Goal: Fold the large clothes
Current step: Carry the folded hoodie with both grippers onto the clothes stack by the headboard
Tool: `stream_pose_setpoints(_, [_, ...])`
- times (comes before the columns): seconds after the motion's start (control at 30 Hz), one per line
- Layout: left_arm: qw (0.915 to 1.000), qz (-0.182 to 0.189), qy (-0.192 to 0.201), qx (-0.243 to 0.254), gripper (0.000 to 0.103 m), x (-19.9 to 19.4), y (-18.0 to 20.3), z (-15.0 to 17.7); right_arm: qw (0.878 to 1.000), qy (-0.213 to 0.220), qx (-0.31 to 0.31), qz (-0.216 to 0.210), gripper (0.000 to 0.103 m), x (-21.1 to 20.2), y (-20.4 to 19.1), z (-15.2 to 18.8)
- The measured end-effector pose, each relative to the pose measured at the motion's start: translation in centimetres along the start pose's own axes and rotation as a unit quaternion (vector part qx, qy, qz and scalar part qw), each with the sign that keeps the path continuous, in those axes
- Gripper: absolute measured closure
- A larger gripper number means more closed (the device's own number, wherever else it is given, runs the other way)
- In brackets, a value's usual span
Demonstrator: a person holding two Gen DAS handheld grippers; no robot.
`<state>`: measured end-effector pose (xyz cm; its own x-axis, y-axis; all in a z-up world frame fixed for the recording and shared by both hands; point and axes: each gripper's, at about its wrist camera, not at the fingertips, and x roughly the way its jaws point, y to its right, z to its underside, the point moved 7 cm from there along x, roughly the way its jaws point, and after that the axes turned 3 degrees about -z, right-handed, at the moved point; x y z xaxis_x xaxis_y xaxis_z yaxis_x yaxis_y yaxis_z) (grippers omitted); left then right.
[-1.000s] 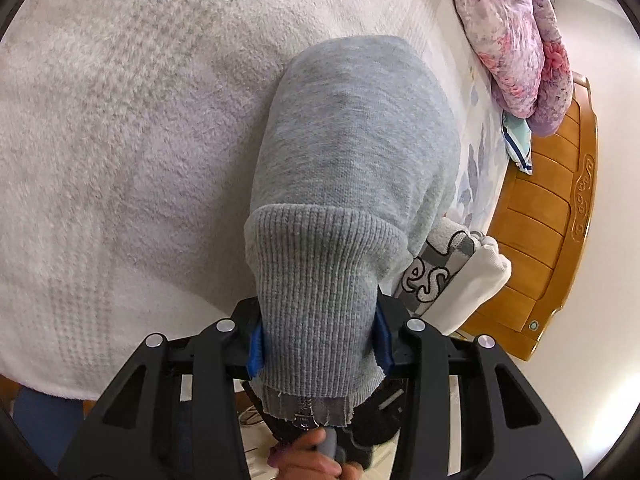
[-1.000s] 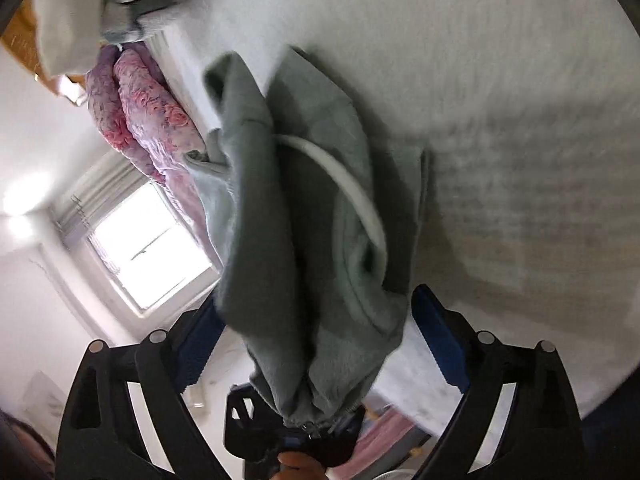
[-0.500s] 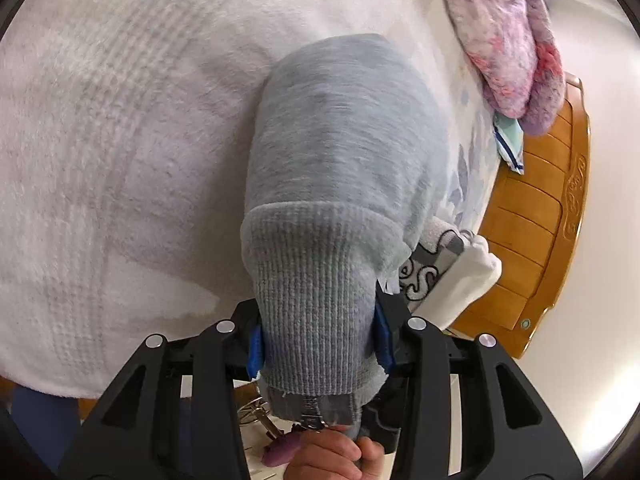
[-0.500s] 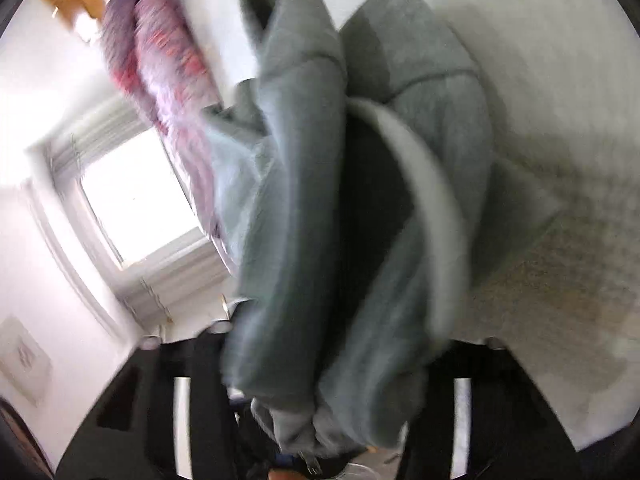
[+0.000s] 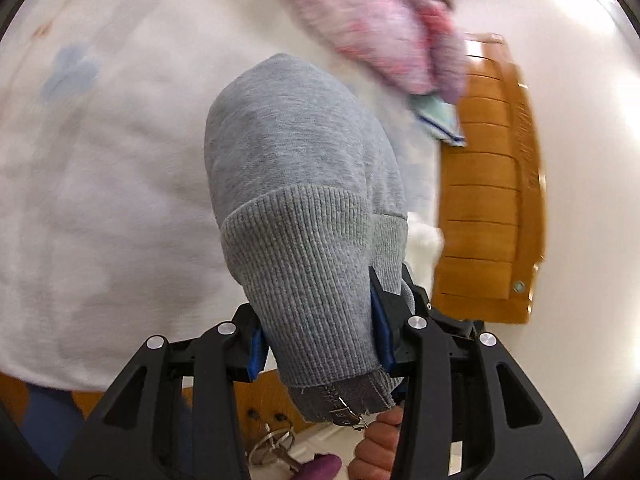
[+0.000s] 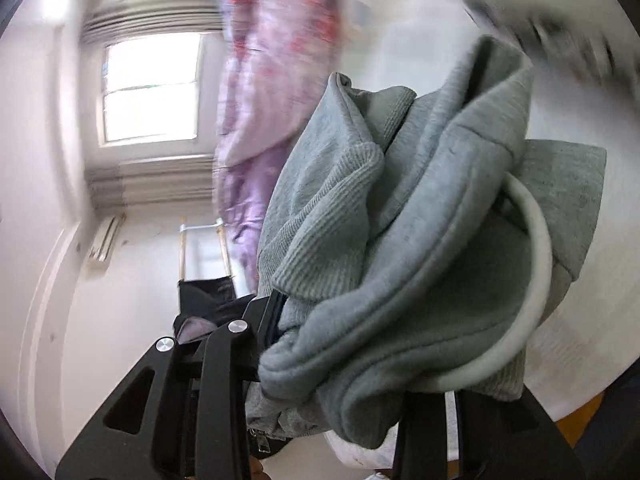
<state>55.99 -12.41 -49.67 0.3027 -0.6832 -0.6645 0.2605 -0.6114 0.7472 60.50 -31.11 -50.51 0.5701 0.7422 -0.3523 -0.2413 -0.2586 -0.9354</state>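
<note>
— Ribbing first, right at my left claw (image 5: 318, 338): where does the grey zip hoodie (image 5: 296, 184) sit?

— Its ribbed hem band (image 5: 308, 280) fills the gap between my left blue pads (image 5: 379, 328), which press it from both sides at a middling width. The zipper pull (image 5: 346, 416) hangs out just below the pads, next to my hand (image 5: 378, 446). Past the band, the smooth fleece body bulges up and away from the fingers, covering the middle of the view.

— And beyond it?

— The white fuzzy bedspread (image 5: 100, 200) with a pale blue flower (image 5: 72, 74), then a pink floral quilt (image 5: 384, 28) and the orange wooden headboard (image 5: 488, 208) at the right. All blurred.

— Your right claw (image 6: 348, 364)?

— It is closing on a thick bunch of the same hoodie; the fabric is wedged between the fingers and spills over the right one, hiding it. A ribbed cuff (image 6: 332, 216) lies nearest the left finger, and the white drawcord (image 6: 528, 280) loops across the folds at the right.

— Farther off?

— The quilt, smeared purple-pink, then a bright window (image 6: 150, 88) in the white wall.
</note>
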Motion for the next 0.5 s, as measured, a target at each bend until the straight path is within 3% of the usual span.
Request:
stream_pose_setpoints(0.17, [0.9958,0.059,0.041,0.056,0.062,2.8,10.2,1.8,0.996,0.016,-0.079,-0.032,0.071,-8.4,-4.5,-6.6])
stream_pose_setpoints(0.3, [0.9861,0.097,0.083,0.106,0.062,7.8,17.7,4.3,0.992,0.012,-0.118,-0.048,0.071,-13.6,-5.4,-11.7])
stream_pose_setpoints(0.4, [0.9838,0.089,0.092,0.125,0.062,12.5,19.9,6.5,0.992,0.001,-0.125,-0.031,0.071,-16.7,-2.5,-15.6])
stream_pose_setpoints(0.5, [0.9899,0.055,0.053,0.119,0.062,19.6,19.6,9.1,0.994,-0.025,-0.109,0.019,0.071,-18.5,3.7,-18.5])
